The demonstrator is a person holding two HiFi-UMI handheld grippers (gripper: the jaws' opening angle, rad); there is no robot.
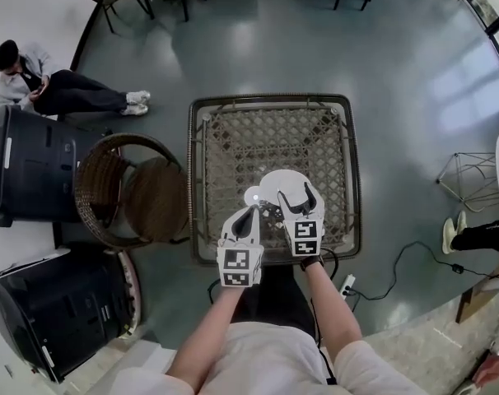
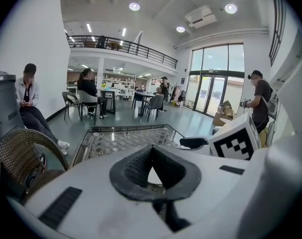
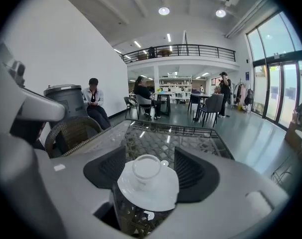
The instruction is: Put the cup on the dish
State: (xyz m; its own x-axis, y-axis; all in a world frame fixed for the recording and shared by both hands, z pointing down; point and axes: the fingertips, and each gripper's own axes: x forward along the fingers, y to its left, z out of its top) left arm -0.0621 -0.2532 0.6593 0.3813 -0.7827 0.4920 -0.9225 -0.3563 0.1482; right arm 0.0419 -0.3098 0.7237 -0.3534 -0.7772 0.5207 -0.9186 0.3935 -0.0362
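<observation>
Our right gripper (image 3: 150,169) has its jaws spread wide and grips nothing. Between the jaws the white cup (image 3: 146,167) stands upright on the white dish (image 3: 150,190), which rests on the glass-topped woven table (image 1: 198,179). Just beside it, our left gripper (image 2: 151,151) has its jaws closed together, with nothing between them

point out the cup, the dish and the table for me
cup (image 3: 147,168): right gripper view, on its open inside.
dish (image 3: 156,195): right gripper view, on the bare near part in front of the cup.
table (image 1: 274,99): head view, on the far rim of its dark frame.
</observation>
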